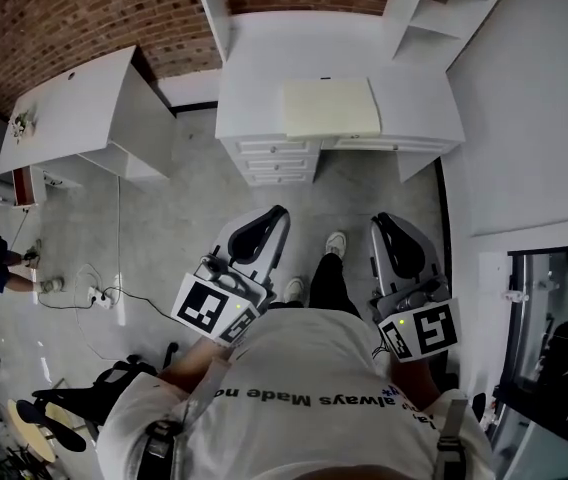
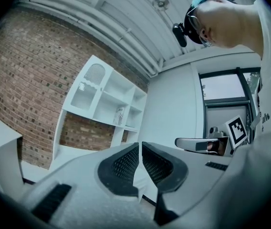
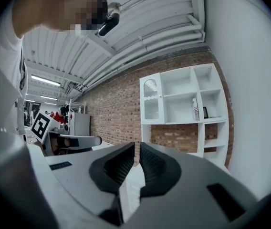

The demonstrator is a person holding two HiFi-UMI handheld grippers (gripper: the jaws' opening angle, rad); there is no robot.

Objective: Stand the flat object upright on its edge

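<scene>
On the white desk (image 1: 254, 78) against the brick wall (image 1: 84, 8), the flat object (image 1: 331, 107) is seen lying face down. It is a pale cream, matte rectangular slab with squared corners, set near the desk's front edge above a stack of closed drawers (image 1: 279, 158). The desk top is smooth and painted white. A second white table (image 1: 64, 108) is set at an angle to the left, and loose cables (image 1: 99, 293) are strewn on the mottled grey floor.

The left gripper (image 1: 280, 212) and the right gripper (image 1: 380, 218) are held level at the person's waist, well apart from the desk and the slab. Their bodies are moulded from smooth grey plastic, and the inner faces are lined with black pads of ribbed, mesh-like texture.

In the left gripper view, the left gripper's (image 2: 140, 147) jaws are brought together with nothing between them. In the right gripper view, the right gripper's (image 3: 137, 147) jaws are likewise closed and empty.

Above the desk a white shelf unit (image 3: 183, 99) is divided into open square compartments. One upper compartment is backed by an arched perforated panel (image 3: 150, 87). A narrow upright white container (image 3: 195, 109) and a small dark frame (image 3: 205, 112) are kept in a right-hand compartment.
</scene>
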